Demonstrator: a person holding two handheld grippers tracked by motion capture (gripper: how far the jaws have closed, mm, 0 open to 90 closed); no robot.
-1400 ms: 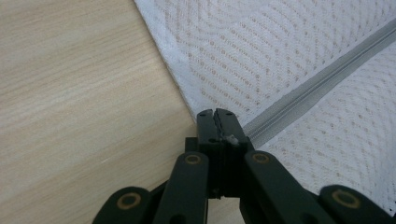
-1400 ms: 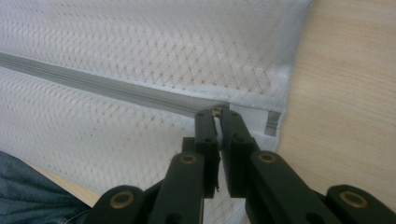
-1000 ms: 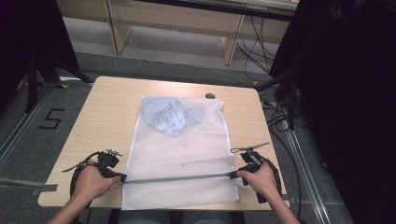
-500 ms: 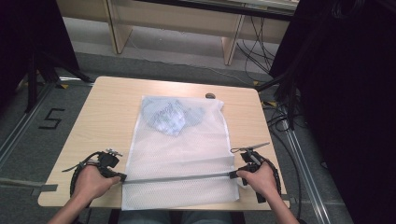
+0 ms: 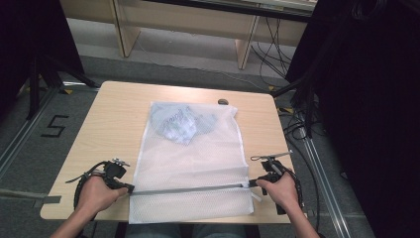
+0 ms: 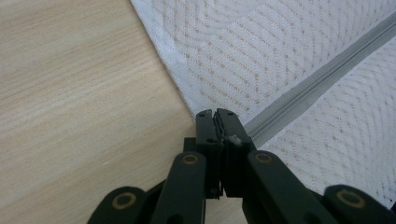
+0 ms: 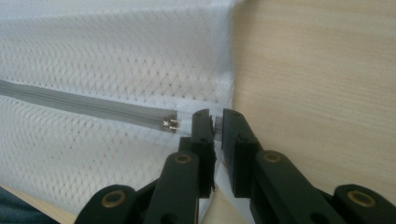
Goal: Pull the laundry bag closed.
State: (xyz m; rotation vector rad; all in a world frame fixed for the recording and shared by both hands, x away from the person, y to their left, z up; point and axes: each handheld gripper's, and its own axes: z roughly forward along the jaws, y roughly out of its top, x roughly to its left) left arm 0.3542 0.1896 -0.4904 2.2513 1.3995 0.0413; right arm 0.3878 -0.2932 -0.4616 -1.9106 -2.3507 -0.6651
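White mesh laundry bag point(image 5: 190, 168) is lying flat on the counter point(image 5: 114, 119), its grey zipper point(image 5: 188, 189) running left to right near the person. The left hand-held gripper point(image 5: 130, 188) is sitting at the zipper's left end, its jaws just parting, a narrow slit showing. The right hand-held gripper point(image 5: 253, 183) is sitting at the right end beside the metal slider point(image 7: 171, 124), its jaws likewise just parting, slightly spread.
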